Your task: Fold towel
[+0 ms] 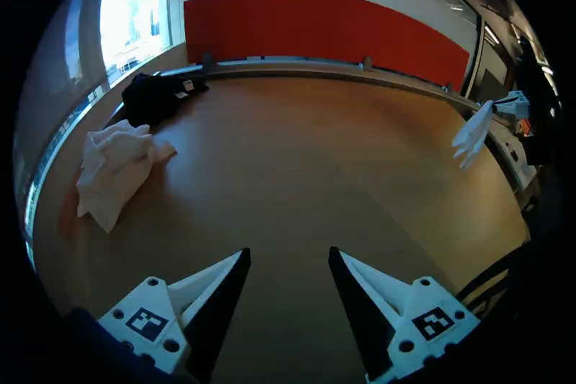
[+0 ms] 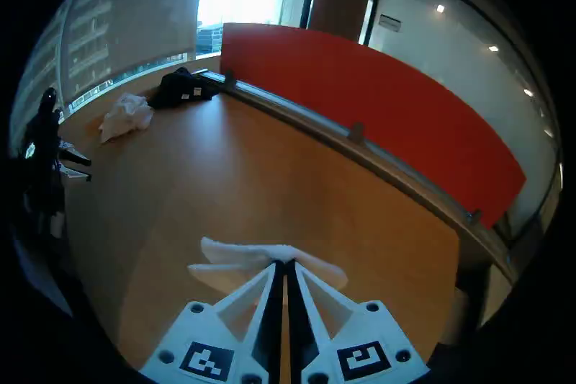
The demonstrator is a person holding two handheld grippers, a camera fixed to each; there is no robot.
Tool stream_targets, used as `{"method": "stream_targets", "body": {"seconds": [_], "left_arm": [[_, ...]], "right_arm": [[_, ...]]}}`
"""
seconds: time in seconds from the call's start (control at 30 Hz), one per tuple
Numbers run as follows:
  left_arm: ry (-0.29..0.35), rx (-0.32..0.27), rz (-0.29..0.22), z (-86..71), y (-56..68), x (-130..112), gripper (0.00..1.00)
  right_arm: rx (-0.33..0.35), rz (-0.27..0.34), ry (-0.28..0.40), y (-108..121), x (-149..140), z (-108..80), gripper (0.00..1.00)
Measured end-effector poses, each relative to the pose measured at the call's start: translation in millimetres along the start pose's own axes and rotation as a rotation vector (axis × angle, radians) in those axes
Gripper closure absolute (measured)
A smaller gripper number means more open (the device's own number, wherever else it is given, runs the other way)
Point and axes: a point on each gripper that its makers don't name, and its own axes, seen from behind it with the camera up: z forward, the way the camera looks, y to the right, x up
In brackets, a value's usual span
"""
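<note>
Right claw [image 2: 286, 263] pinches white towel [image 2: 232, 253], its length lying crosswise.

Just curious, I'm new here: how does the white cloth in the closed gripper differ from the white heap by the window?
The held cloth is pinched in the right gripper, hanging in pointed folds; the heap lies crumpled on the table, untouched. The heap sits beside a black item; the held cloth is far across the table from it. Both are white fabric.
</note>
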Motion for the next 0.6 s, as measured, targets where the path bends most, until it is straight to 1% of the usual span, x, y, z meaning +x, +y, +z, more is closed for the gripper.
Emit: {"method": "stream_targets", "body": {"seconds": [0.3,0.6], "left_arm": [[-0.009,0.012,0.017,2.4,8.3,4,0.2],[-0.018,0.022,0.031,1.4,14.7,6,0.2]], "right_arm": [[-0.018,0.026,-0.03,40,-32,-6.5,0.97],[-0.028,0.033,-0.06,67,-59,-9.1,0.97]]}}
